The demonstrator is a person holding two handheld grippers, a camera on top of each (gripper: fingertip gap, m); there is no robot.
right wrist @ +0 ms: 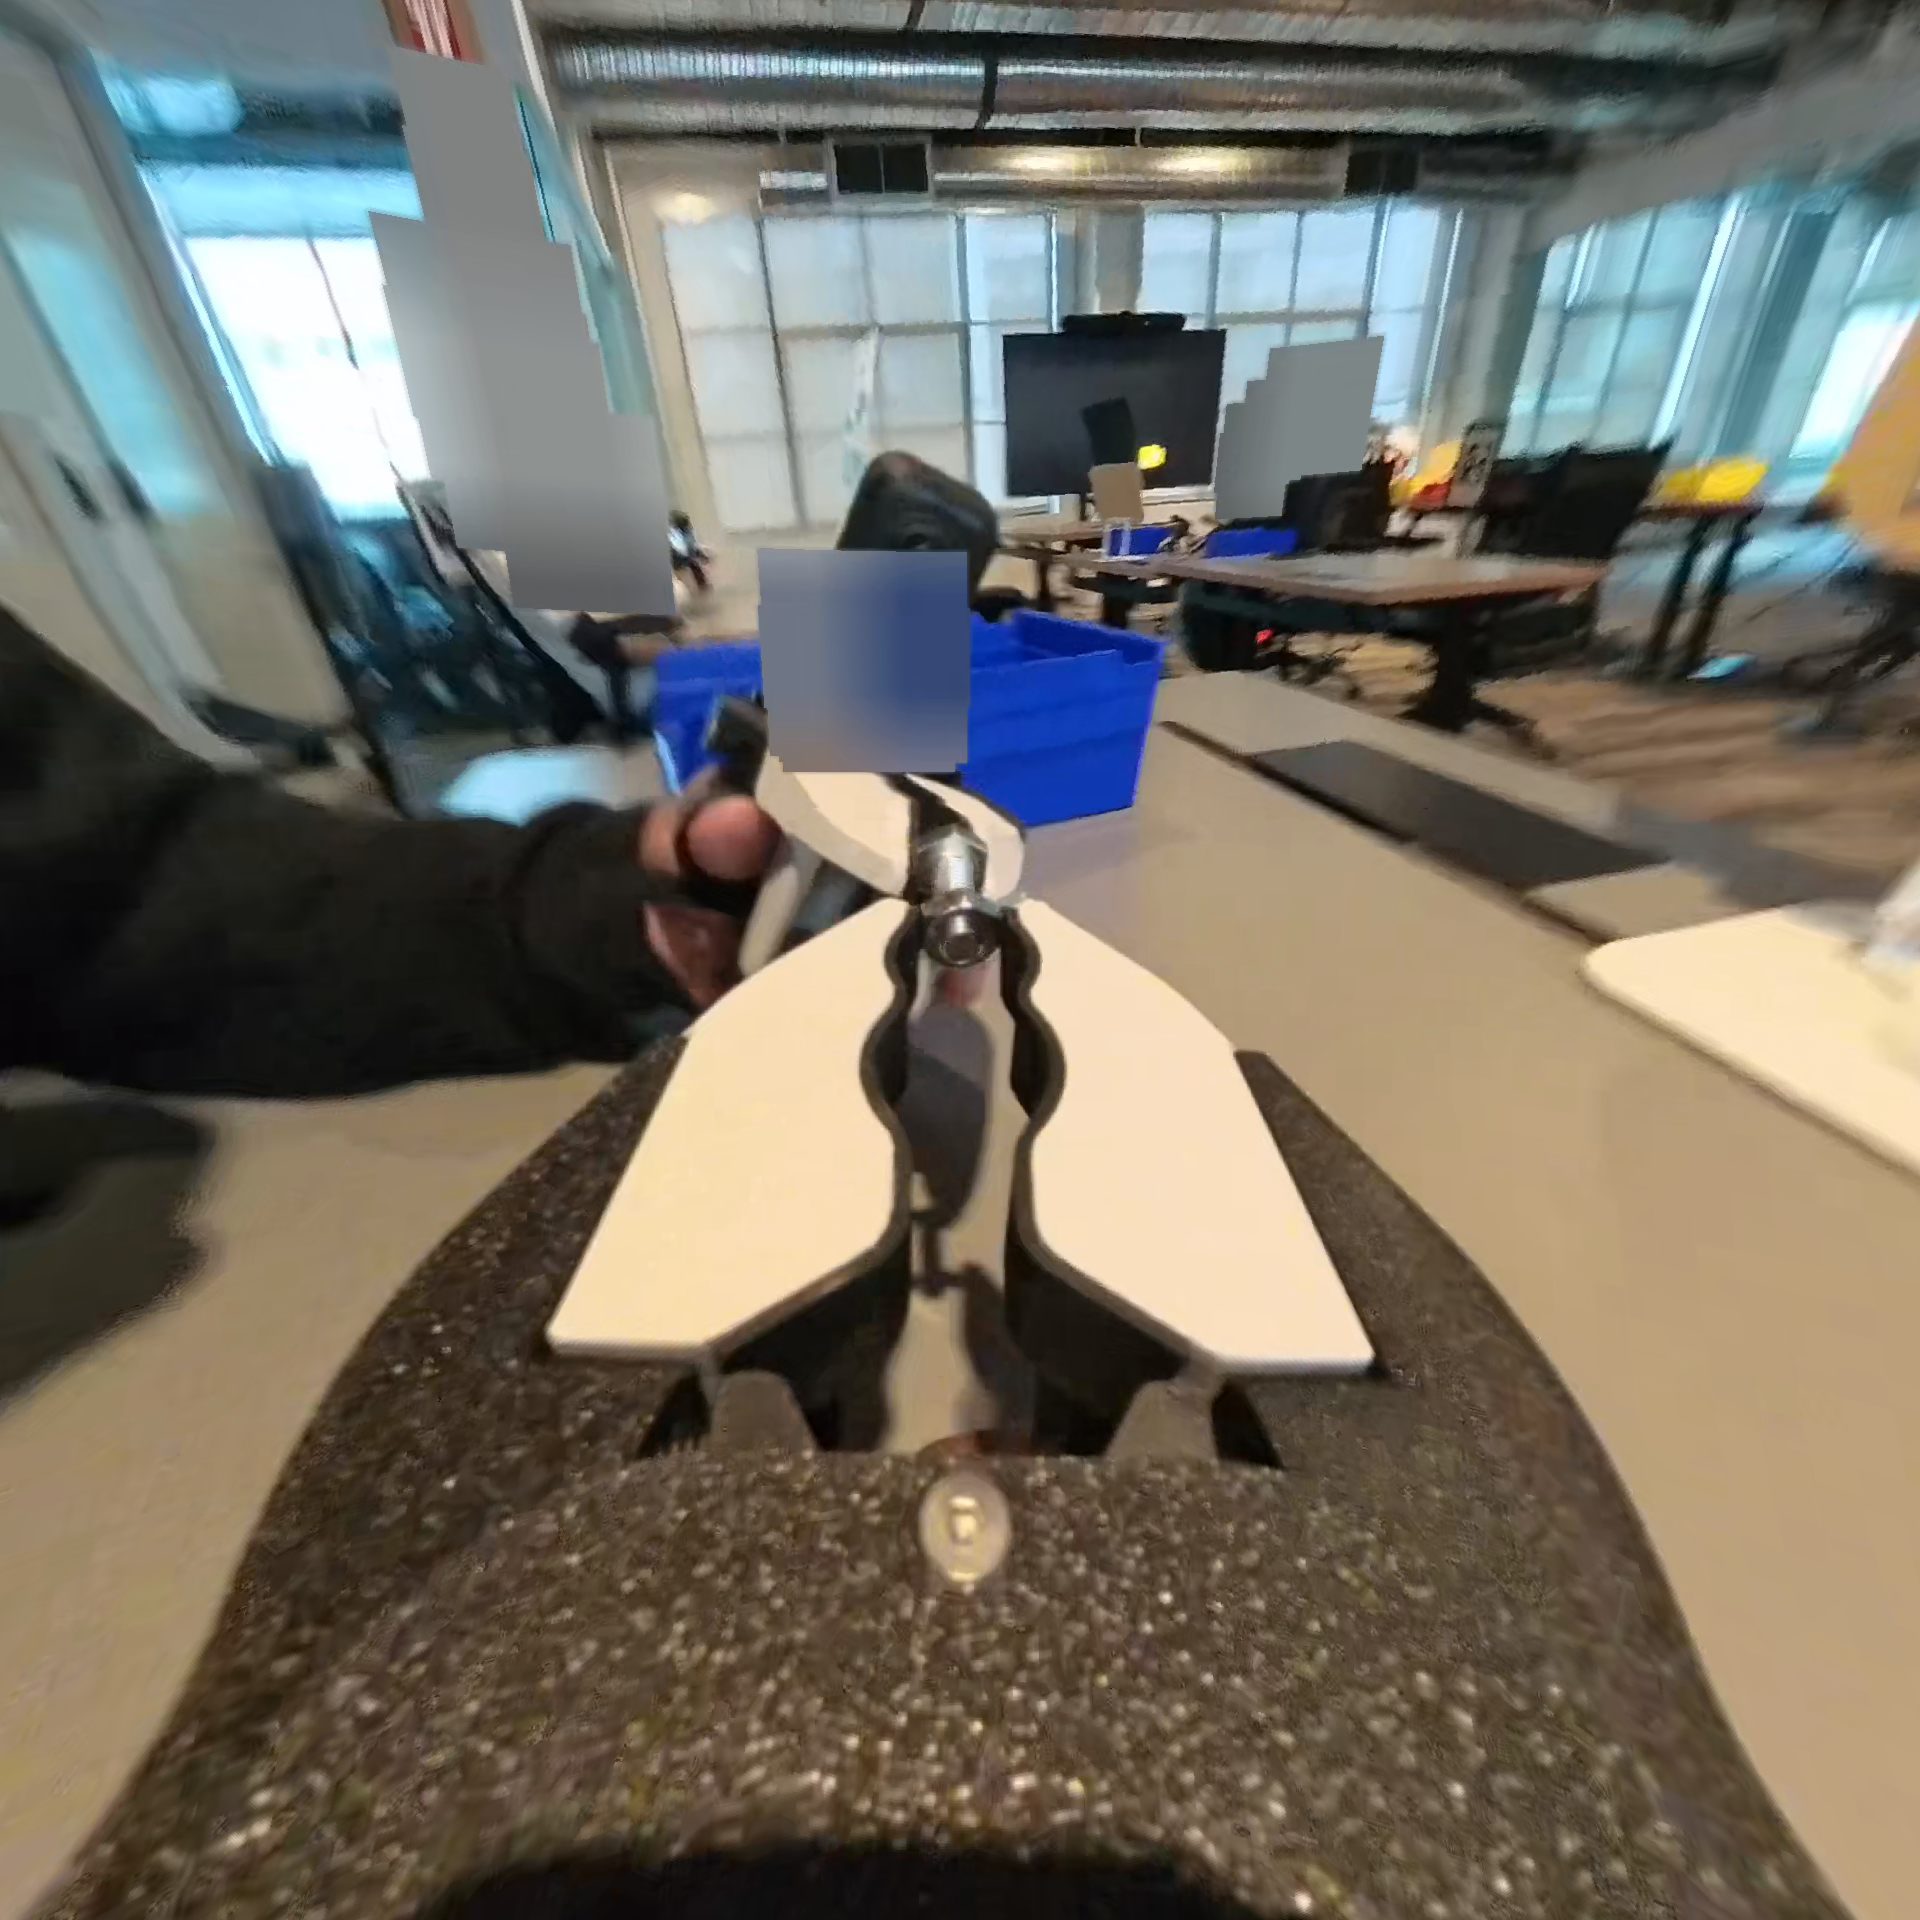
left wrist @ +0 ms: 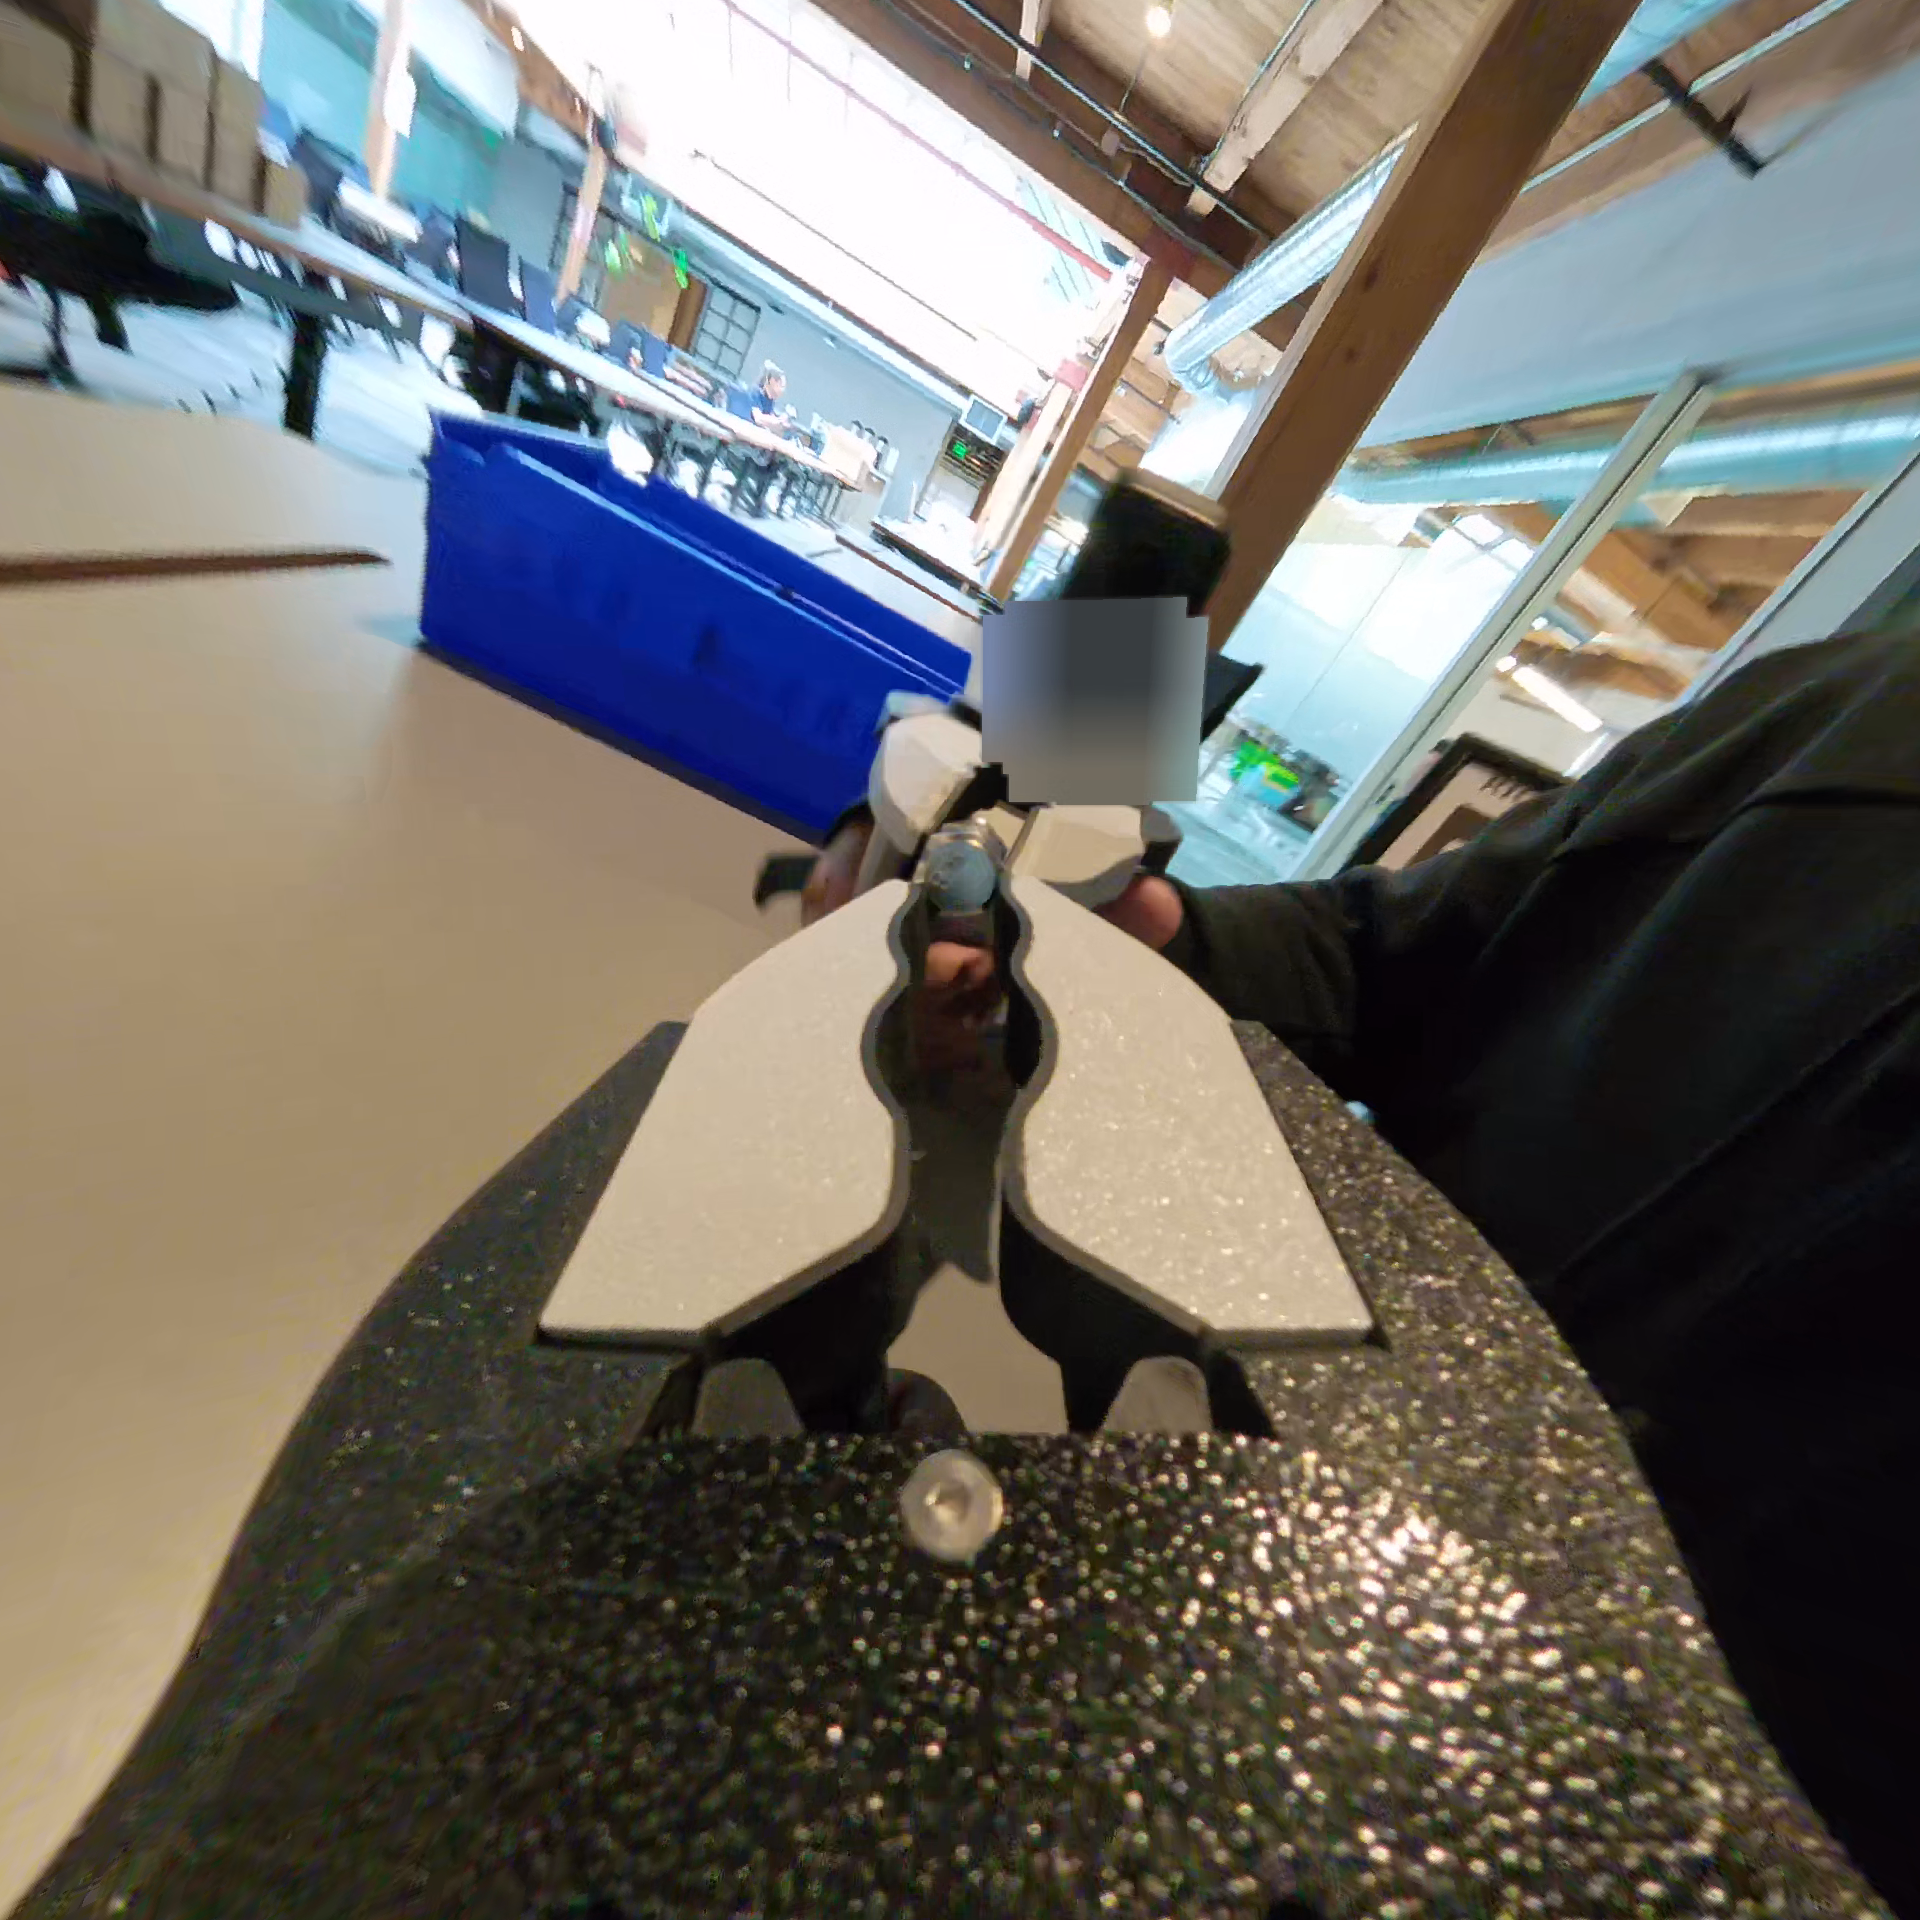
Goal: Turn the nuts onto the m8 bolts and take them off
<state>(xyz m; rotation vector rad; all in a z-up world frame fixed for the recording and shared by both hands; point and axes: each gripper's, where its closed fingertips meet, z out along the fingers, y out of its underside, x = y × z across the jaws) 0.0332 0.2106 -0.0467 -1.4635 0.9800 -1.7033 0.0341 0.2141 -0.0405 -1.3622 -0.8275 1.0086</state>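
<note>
Up off the grey table (right wrist: 1351, 1039), the two grippers meet tip to tip in mid-air. In the left wrist view, the left gripper (left wrist: 961, 894) is pinching a blurred metal piece at its tips, most likely the bolt (left wrist: 961, 883), while the right gripper (left wrist: 1003, 831) faces it from the far side. From the right wrist view, the right gripper (right wrist: 961, 935) is clamped on the round end of the hardware, and a hex nut (right wrist: 940, 854) sits on the shaft just beyond, gripped by the left gripper (right wrist: 935, 831). A hand (right wrist: 707, 883) in a black sleeve holds that far tool. A blue bin (right wrist: 1049, 717) stands behind them on the table.
</note>
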